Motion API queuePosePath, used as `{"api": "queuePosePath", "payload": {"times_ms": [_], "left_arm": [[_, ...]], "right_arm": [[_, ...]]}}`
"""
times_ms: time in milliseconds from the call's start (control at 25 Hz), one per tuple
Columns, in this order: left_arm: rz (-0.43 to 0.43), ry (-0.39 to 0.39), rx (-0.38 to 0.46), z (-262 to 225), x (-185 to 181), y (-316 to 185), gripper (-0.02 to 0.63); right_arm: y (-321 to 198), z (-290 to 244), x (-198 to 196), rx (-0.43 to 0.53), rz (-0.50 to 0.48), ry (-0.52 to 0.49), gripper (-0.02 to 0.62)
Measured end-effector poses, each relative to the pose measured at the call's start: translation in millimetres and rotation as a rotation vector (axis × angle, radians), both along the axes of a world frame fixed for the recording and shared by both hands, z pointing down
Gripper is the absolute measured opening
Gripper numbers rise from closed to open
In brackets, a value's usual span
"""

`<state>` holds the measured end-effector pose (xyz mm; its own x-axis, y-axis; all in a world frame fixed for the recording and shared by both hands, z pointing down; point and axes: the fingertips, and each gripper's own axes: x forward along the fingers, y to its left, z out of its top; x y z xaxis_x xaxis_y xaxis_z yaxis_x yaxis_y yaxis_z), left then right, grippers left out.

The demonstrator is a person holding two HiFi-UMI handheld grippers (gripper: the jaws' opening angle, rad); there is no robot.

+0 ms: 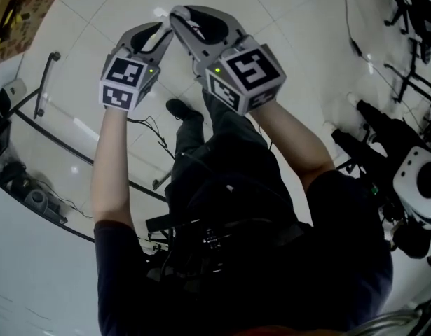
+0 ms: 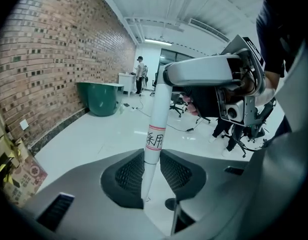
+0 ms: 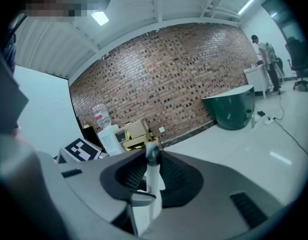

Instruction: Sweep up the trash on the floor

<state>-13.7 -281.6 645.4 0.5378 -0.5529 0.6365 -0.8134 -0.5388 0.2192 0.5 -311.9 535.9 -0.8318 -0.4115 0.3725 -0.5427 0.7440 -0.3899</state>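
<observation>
Left gripper (image 2: 151, 155) clamps a white handle (image 2: 159, 115); its own view shows the label (image 2: 155, 140).

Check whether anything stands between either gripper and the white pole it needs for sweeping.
Nothing visible does. The left gripper and the right gripper are both already closed on the white pole, the right one near its capped end.

White round handle (image 2: 159, 109), near upright, carries a red-edged label (image 2: 155, 140) and a grey cap (image 3: 152, 154) on top. It is clamped in the left gripper (image 2: 152, 173) and the right gripper (image 3: 152, 176).
</observation>
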Motion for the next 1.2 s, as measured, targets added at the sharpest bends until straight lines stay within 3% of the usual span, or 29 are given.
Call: {"api": "queuePosePath", "payload": {"times_ms": [680, 1200], "left_arm": [[0.162, 0.005, 0.048, -25.4, 76.7, -51.2, 0.095], [0.143, 0.009, 0.087, -38.8, 72.0, -40.3, 0.095]], "right_arm": [[-43.8, -27.2, 74.8, 0.105, 0.111, 0.001, 0.095], [-28.7, -41.1, 69.0, 0.137, 0.067, -0.014, 0.095]]}}
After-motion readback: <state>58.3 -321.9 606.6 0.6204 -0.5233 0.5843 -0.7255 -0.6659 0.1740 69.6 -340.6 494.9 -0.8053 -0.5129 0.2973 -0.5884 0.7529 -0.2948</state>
